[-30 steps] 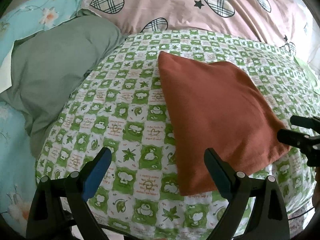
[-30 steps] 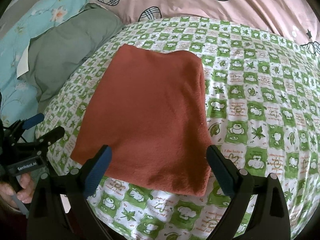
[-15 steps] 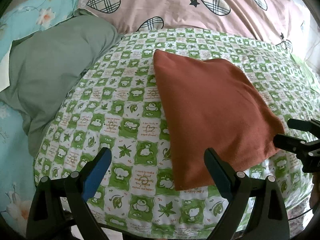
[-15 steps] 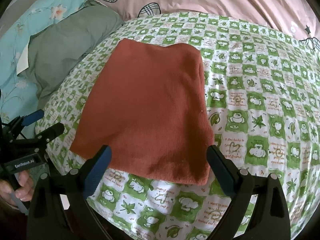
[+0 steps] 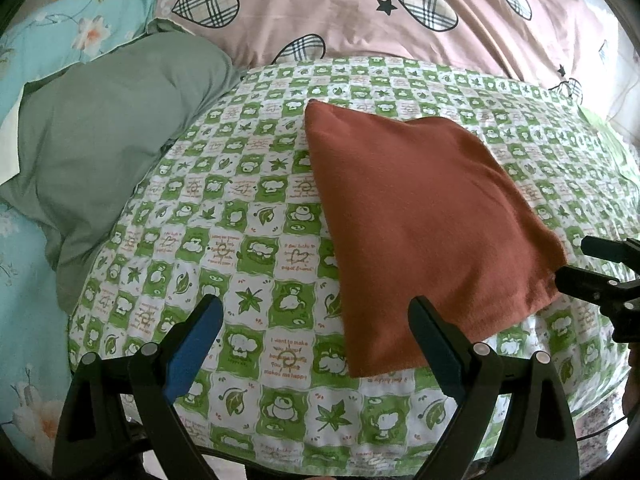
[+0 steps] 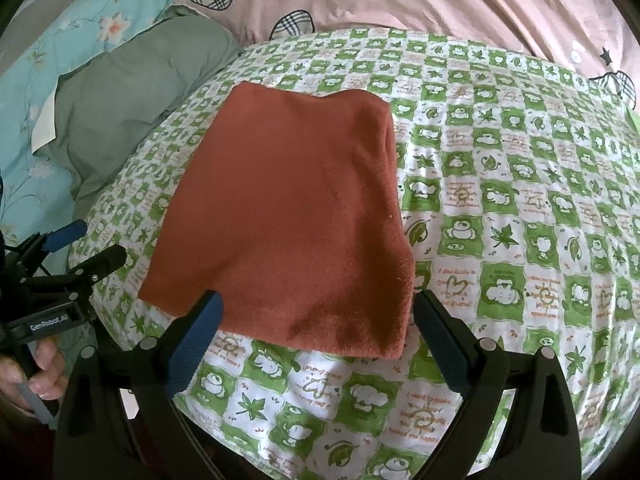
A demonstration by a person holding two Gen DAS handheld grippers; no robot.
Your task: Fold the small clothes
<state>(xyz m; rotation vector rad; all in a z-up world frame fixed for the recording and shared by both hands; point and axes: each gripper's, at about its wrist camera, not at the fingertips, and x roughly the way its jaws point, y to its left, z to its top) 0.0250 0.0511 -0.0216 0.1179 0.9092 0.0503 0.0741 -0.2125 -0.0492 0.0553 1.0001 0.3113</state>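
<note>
Folded rust-red cloth (image 6: 288, 216), flat on green-checked bedcover (image 6: 500, 200), long axis from lower frame toward upper frame, left gripper (image 5: 312, 320) and right gripper (image 6: 316, 316) jaws spread, empty.

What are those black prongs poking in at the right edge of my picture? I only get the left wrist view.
Observer: That is the right gripper. Its own camera shows its fingers wide apart, with the near edge of the rust cloth seen between them, not pinched.
Operator: Who holds the tool I look through?
Observer: A hand grips the handle of the left gripper, low on the left of the right wrist view.
Operator: Is anything written on it?
Observer: A white label on its side reads GenRobot.AI.
</note>
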